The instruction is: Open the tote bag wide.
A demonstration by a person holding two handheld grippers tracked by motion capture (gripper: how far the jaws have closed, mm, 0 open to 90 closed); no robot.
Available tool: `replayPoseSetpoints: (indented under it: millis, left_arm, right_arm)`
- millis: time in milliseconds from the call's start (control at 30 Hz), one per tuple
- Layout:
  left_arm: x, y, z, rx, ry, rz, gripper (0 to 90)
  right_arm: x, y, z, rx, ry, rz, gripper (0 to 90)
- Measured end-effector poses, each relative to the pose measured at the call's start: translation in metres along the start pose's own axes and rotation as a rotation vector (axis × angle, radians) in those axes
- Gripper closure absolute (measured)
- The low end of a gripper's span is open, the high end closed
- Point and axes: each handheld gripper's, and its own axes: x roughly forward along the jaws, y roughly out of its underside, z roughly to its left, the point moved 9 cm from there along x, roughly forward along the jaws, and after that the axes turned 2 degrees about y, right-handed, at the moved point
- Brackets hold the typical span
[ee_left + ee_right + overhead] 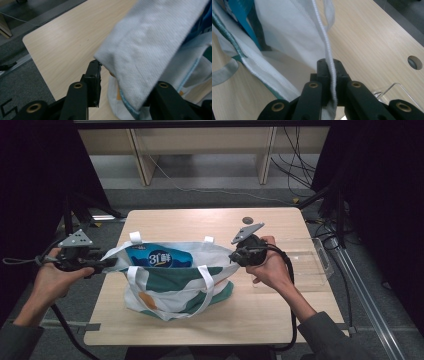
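A white and green tote bag (175, 285) lies open on the wooden table (200, 222), with a blue snack packet (157, 257) standing in its mouth. My left gripper (107, 263) is at the bag's left rim. In the left gripper view its jaws stand apart with the white cloth (150, 45) draped between them, and only the left fingertip (95, 72) touches the cloth's corner. My right gripper (235, 256) is at the bag's right rim, shut on the white seam (328, 50), which runs between its pressed jaws.
A clear plastic tray (310, 265) sits on the table just right of my right hand. A round cable hole (247, 220) is near the far edge. Beyond the table stands a wooden bench (200, 145), with cables on the floor.
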Motion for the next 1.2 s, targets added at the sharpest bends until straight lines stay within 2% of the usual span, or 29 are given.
replayPoseSetpoints:
  millis: [33, 67, 100, 133, 167, 233, 267, 300, 400, 433, 467, 500, 533, 567, 600, 633, 667, 733, 767, 833, 900, 933, 967, 1000, 1033, 1067, 1100, 1133, 1200]
  left_arm:
    - [0.0, 0.0, 0.0, 0.0, 0.0, 0.0, 60.3]
    - [0.0, -0.006, -0.001, 0.01, -0.029, -0.016, 57.9]
    - [-0.003, -0.01, -0.003, -0.005, -0.059, -0.034, 54.5]
    - [-0.008, -0.014, -0.002, 0.057, -0.074, -0.039, 57.0]
    - [-0.008, -0.024, -0.007, 0.062, -0.07, -0.109, 57.5]
    - [-0.012, -0.028, -0.01, 0.107, -0.07, -0.104, 66.0]
    - [-0.012, -0.029, -0.009, 0.133, -0.066, -0.08, 73.3]
    - [-0.012, -0.029, -0.009, 0.133, -0.066, -0.08, 77.6]
    - [-0.003, -0.026, 0.002, 0.081, -0.055, -0.051, 83.6]
    - [0.003, -0.023, 0.005, 0.074, -0.053, -0.038, 83.9]
    - [0.003, -0.023, 0.005, 0.074, -0.053, -0.038, 84.1]
    - [0.01, -0.017, 0.006, 0.045, -0.05, -0.027, 84.1]
    - [0.015, -0.012, 0.005, 0.024, -0.027, -0.02, 84.4]
    - [0.02, -0.004, 0.005, 0.026, -0.012, 0.0, 84.5]
    - [0.02, -0.004, 0.005, 0.026, -0.012, 0.0, 84.4]
    - [0.021, 0.004, 0.006, 0.056, 0.012, 0.039, 84.4]
    - [0.023, 0.012, 0.004, 0.043, 0.022, 0.063, 84.2]
    - [0.024, 0.02, 0.002, 0.022, 0.031, 0.076, 84.2]
    - [0.024, 0.023, 0.003, 0.045, 0.033, 0.086, 84.1]
    - [0.028, 0.032, -0.001, 0.009, 0.038, 0.101, 84.1]
    - [0.031, 0.038, -0.001, 0.017, 0.044, 0.103, 84.0]
    - [0.036, 0.046, -0.003, 0.004, 0.055, 0.106, 83.9]
    - [0.038, 0.05, -0.004, -0.004, 0.062, 0.108, 84.0]
    - [0.042, 0.055, -0.009, -0.052, 0.071, 0.111, 83.9]
    - [0.045, 0.06, -0.008, -0.022, 0.077, 0.117, 84.0]
    - [0.05, 0.065, -0.012, -0.058, 0.083, 0.125, 84.1]
    - [0.057, 0.071, -0.011, -0.029, 0.09, 0.143, 84.2]
    - [0.06, 0.077, -0.012, -0.031, 0.098, 0.182, 84.5]
    - [0.075, 0.09, -0.019, -0.089, 0.123, 0.205, 84.6]
  right_arm:
    - [0.0, 0.0, 0.0, 0.0, 0.0, 0.0, 86.3]
    - [-0.001, -0.002, -0.002, -0.004, 0.004, -0.018, 86.2]
    - [-0.003, -0.001, -0.001, 0.002, 0.0, -0.009, 86.2]
    - [-0.004, -0.003, 0.001, 0.004, -0.014, -0.022, 86.1]
    - [-0.004, -0.005, 0.0, 0.0, -0.008, -0.037, 85.8]
    - [-0.006, -0.008, 0.0, -0.004, -0.006, -0.051, 85.9]
    - [-0.007, -0.009, 0.0, -0.006, -0.005, -0.052, 85.9]
    - [-0.007, -0.009, 0.0, -0.006, -0.005, -0.052, 85.9]
    - [-0.005, -0.011, -0.001, -0.003, 0.004, -0.046, 86.7]
    - [-0.004, -0.011, -0.003, -0.043, 0.01, -0.045, 86.8]
    - [-0.004, -0.011, -0.003, -0.043, 0.01, -0.045, 86.8]
    - [-0.003, -0.01, -0.001, -0.017, 0.009, -0.037, 86.8]
    - [-0.001, -0.007, 0.003, -0.021, -0.001, -0.025, 87.0]
    - [0.0, -0.004, 0.004, -0.021, -0.009, -0.01, 87.0]
    - [0.001, -0.003, 0.006, -0.015, -0.009, -0.008, 87.1]
    - [0.001, -0.003, 0.006, -0.015, -0.009, -0.008, 87.1]
    - [0.006, 0.0, 0.009, -0.019, -0.019, 0.003, 87.1]
    - [0.012, 0.002, 0.012, -0.019, -0.02, 0.007, 87.1]
    - [0.014, 0.004, 0.013, -0.017, -0.02, 0.013, 87.1]
    - [0.021, 0.008, 0.016, -0.013, -0.024, 0.022, 87.1]
    - [0.027, 0.015, 0.019, -0.011, -0.027, 0.037, 87.1]
    - [0.031, 0.018, 0.019, -0.034, -0.028, 0.035, 87.1]
    - [0.033, 0.021, 0.022, -0.018, -0.029, 0.041, 87.1]
    - [0.036, 0.025, 0.023, -0.009, -0.025, 0.038, 87.1]
    - [0.04, 0.028, 0.023, -0.04, -0.031, 0.028, 87.1]
    - [0.042, 0.033, 0.027, -0.005, -0.029, 0.043, 87.0]
    - [0.045, 0.037, 0.028, -0.011, -0.023, 0.05, 87.0]
    - [0.049, 0.042, 0.03, -0.004, -0.025, 0.059, 87.0]
    - [0.054, 0.049, 0.034, -0.004, -0.037, 0.079, 87.1]
